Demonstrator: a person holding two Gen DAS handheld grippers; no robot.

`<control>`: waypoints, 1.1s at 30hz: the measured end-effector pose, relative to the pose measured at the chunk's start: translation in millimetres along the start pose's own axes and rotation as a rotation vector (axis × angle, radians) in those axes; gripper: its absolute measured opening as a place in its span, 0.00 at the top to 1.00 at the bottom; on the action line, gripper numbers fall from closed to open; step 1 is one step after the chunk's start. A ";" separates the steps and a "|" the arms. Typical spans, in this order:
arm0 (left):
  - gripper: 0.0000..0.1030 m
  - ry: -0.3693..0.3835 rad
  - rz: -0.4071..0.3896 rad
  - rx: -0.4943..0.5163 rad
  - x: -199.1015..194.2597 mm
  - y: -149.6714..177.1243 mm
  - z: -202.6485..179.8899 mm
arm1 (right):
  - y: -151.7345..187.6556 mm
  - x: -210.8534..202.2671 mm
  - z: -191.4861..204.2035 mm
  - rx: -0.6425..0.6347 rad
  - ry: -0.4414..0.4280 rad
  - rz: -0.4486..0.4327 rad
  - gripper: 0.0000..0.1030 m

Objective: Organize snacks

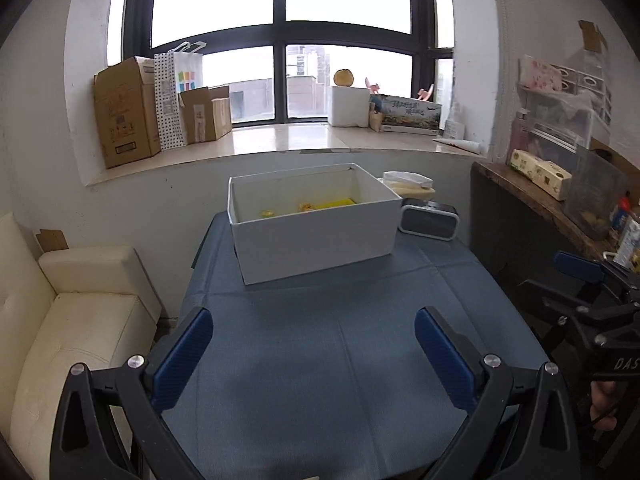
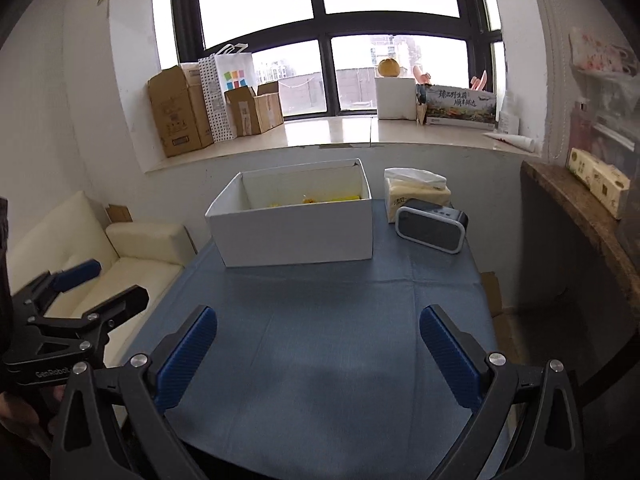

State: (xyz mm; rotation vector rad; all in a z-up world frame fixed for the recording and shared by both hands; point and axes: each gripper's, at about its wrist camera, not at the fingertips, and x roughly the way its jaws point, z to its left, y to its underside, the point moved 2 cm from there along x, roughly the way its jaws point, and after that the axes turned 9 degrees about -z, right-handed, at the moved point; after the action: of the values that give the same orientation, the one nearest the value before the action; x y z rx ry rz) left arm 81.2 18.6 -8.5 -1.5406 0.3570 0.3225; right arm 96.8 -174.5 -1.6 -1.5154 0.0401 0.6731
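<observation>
A white open box (image 1: pixel 316 236) stands at the far end of the blue-clothed table (image 1: pixel 312 352); yellow snack packets (image 1: pixel 320 205) lie at its bottom, mostly hidden by its wall. It also shows in the right wrist view (image 2: pixel 296 232) with the yellow snacks (image 2: pixel 320 200). My left gripper (image 1: pixel 314 344) is open and empty, held above the near part of the table. My right gripper (image 2: pixel 318 344) is open and empty, beside the left one. Each gripper shows at the edge of the other's view, the right one (image 1: pixel 588 280) and the left one (image 2: pixel 80 280).
A grey speaker (image 2: pixel 432 228) and a tissue pack (image 2: pixel 416 190) sit to the right of the box. A cream sofa (image 1: pixel 68 320) stands left of the table, a wooden shelf (image 2: pixel 580 208) right. Cardboard boxes (image 1: pixel 124 112) line the windowsill.
</observation>
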 end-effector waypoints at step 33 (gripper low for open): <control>0.00 0.024 -0.017 -0.029 -41.2 -3.1 -0.8 | 0.9 -38.6 8.3 -0.025 0.007 -0.034 0.00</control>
State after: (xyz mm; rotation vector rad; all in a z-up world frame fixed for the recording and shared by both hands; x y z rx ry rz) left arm 45.0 18.7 11.6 -1.5759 0.3594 0.2969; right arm 61.6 -181.6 14.8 -1.5396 0.0112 0.6433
